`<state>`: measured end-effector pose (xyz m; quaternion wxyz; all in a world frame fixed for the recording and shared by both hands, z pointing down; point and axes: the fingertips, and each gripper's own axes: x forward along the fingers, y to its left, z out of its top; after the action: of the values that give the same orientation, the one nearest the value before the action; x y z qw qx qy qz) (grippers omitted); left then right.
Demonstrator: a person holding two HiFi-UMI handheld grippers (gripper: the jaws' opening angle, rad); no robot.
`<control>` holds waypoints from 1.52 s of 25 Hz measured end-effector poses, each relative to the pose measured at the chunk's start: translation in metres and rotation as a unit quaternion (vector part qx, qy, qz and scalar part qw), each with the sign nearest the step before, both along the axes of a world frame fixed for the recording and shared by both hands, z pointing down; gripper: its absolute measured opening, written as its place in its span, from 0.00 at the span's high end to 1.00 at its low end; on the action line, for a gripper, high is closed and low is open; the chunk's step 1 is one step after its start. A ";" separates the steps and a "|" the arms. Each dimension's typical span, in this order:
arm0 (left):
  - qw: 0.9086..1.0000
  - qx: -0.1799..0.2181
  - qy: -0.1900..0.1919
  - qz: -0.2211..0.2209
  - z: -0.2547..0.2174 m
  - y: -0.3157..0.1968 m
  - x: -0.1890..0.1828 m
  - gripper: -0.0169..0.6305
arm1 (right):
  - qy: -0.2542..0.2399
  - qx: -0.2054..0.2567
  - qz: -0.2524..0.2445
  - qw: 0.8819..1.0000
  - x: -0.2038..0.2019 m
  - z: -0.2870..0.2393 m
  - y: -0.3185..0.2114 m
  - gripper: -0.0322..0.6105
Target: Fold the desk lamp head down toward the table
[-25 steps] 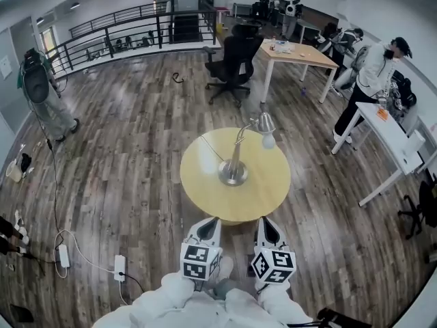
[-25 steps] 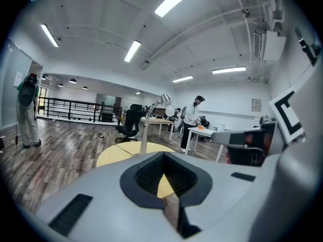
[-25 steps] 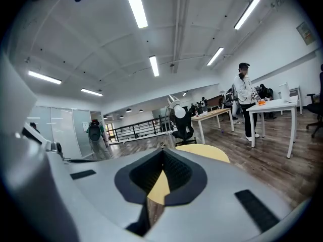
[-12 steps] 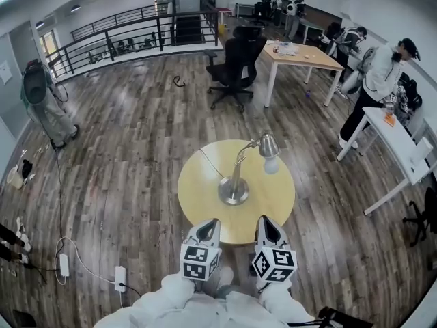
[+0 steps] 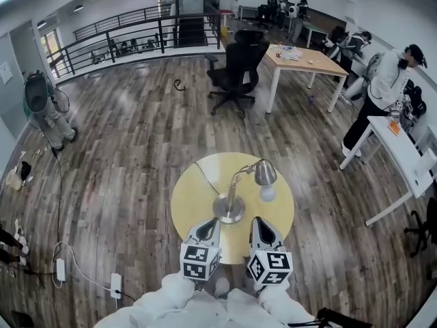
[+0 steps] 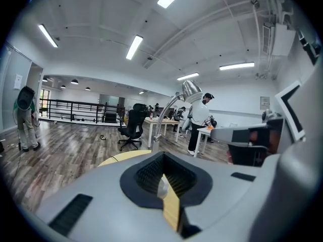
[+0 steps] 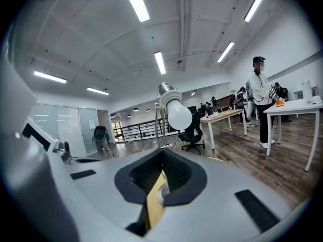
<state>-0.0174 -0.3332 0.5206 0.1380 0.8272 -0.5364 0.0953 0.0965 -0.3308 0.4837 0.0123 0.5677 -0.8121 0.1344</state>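
Note:
A silver desk lamp stands on a round yellow table (image 5: 198,200). Its round base (image 5: 229,209) sits near the table's middle, its neck arches up and right, and the head (image 5: 264,173) with a white bulb (image 5: 267,194) points down. My left gripper (image 5: 207,231) and right gripper (image 5: 261,233) hover side by side at the table's near edge, both shut and empty, short of the lamp. The left gripper view shows the lamp head (image 6: 191,89) ahead, up high. In the right gripper view the bulb (image 7: 179,116) hangs just ahead above the jaws.
A black office chair (image 5: 240,67) and a wooden desk (image 5: 304,60) stand beyond the table. A white desk (image 5: 403,156) is at the right with people near it. A power strip (image 5: 116,284) and cables lie on the wood floor at the lower left.
Both grippers have come forward toward the round table; the table and lamp now sit closer and lower in the head view. The jaws stay shut.

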 end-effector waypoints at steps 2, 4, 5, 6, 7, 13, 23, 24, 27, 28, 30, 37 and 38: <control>1.000 -0.004 -0.003 -0.003 0.006 -0.010 0.000 0.98 | -0.003 -0.007 -0.001 1.000 0.000 0.007 -0.008 0.93; 1.000 -0.015 -0.003 0.004 0.011 -0.014 0.000 0.98 | -0.005 -0.016 -0.002 1.000 -0.003 0.014 -0.013 0.93; 1.000 -0.020 -0.005 0.007 0.015 -0.016 0.001 0.98 | -0.002 -0.021 -0.003 1.000 -0.004 0.016 -0.015 0.93; 1.000 -0.026 -0.008 0.009 0.019 -0.019 0.001 0.98 | 0.000 -0.025 -0.004 1.000 -0.004 0.019 -0.018 0.93; 0.999 -0.031 -0.010 0.012 0.022 -0.023 0.003 0.98 | 0.001 -0.030 -0.005 1.000 -0.004 0.020 -0.021 0.93; 0.998 -0.041 -0.045 0.019 0.043 -0.052 -0.001 0.98 | 0.000 -0.036 -0.011 0.999 -0.002 0.013 -0.031 0.93; 0.988 0.034 -0.083 0.128 0.064 -0.116 0.019 0.82 | -0.020 0.057 -0.102 0.993 -0.003 -0.143 -0.018 0.93; 0.987 0.032 -0.079 0.136 0.061 -0.120 0.019 0.80 | 0.007 0.071 -0.098 0.993 0.005 -0.158 -0.023 0.91; 0.979 -0.007 -0.094 0.183 0.073 -0.129 0.031 0.72 | 0.071 0.058 -0.091 0.992 0.024 -0.170 -0.051 0.75; 0.975 -0.018 -0.104 0.194 0.081 -0.132 0.037 0.71 | 0.084 0.043 -0.095 0.991 0.026 -0.167 -0.062 0.72; 0.973 -0.017 -0.122 0.197 0.092 -0.143 0.044 0.71 | 0.112 0.018 -0.107 0.988 0.022 -0.157 -0.080 0.70; 0.972 -0.004 -0.113 0.205 0.092 -0.157 0.052 0.78 | 0.148 -0.014 -0.146 0.978 -0.003 -0.140 -0.104 0.70; 0.972 -0.005 -0.112 0.209 0.093 -0.157 0.052 0.78 | 0.153 -0.019 -0.153 0.976 -0.006 -0.139 -0.104 0.70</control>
<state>0.0350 -0.4899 0.6131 0.0585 0.9042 -0.3634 0.2166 0.0909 -0.4350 0.3446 0.1671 0.4500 -0.8753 0.0579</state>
